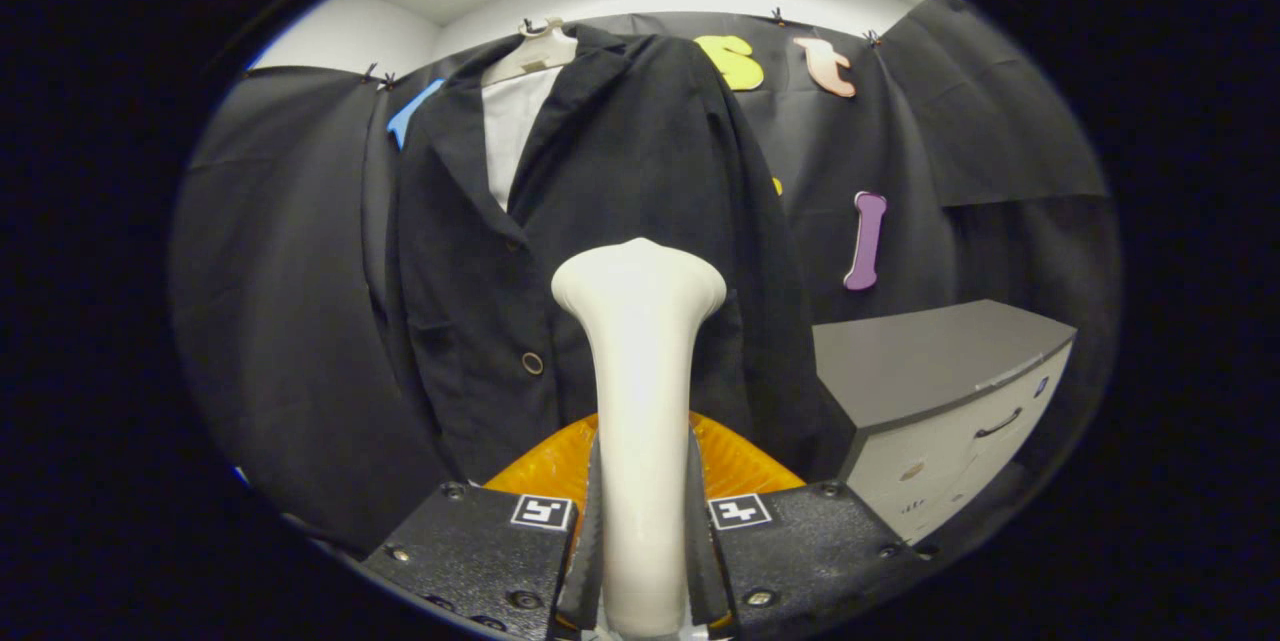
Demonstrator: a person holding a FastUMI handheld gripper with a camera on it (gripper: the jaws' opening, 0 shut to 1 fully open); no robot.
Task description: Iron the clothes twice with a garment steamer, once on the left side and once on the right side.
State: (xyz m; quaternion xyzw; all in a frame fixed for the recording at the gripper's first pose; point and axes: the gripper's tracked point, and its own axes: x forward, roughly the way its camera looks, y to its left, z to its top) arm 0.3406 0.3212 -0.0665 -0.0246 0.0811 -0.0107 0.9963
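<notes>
A black jacket over a white shirt hangs on a white hanger against the booth wall, straight ahead. My gripper is shut on the white garment steamer, both fingers pressing its handle. The steamer's flared head points up at the jacket's right front panel, near mid-chest height; I cannot tell whether it touches the cloth. An orange part of the steamer's body shows just behind the fingers.
A grey cabinet with a drawer handle stands low on the right, close beside the jacket's hem. Black cloth walls close the booth on the left, back and right.
</notes>
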